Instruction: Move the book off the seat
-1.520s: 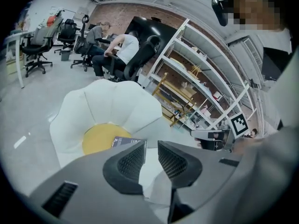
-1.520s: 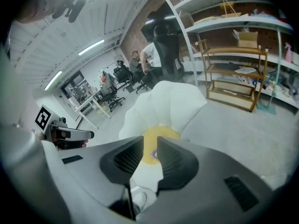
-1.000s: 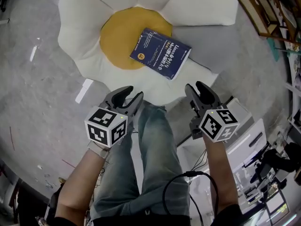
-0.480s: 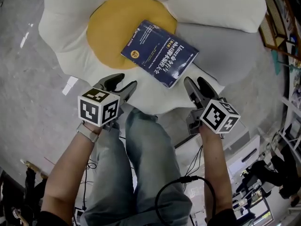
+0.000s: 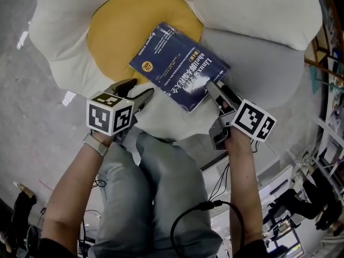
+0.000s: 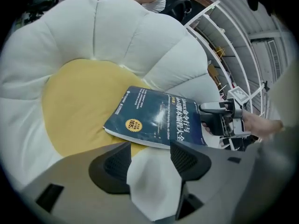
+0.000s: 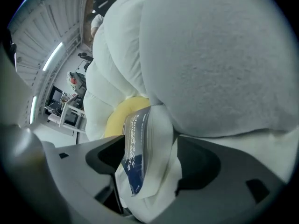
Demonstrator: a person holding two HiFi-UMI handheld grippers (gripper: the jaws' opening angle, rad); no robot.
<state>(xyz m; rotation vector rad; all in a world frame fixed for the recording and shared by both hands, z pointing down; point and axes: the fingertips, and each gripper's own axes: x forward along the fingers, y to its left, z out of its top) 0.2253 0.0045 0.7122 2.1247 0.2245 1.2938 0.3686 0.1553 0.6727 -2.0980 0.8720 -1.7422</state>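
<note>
Flower-shaped seat [image 5: 59, 31] not yet cleared of its book [image 5: 179, 66]

The left gripper [image 5: 138, 88], jaws wide over bare white cushion, stops just short of the blue book, which lies across the seat's yellow centre. The right gripper [image 5: 215, 89], also wide, straddles the book's near corner without clamping it. Gripping and lifting remain. Since a second ago both have descended toward the seat, jaws opening.

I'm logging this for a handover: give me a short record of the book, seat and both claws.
book: blue, closed, lying on the seat
seat: flower cushion, yellow centre, white petals
left claw: open, jaws just opened wider, only cushion between them, near the book's edge
right claw: open, jaws just opened wider, book's corner between them, not clamped
</note>
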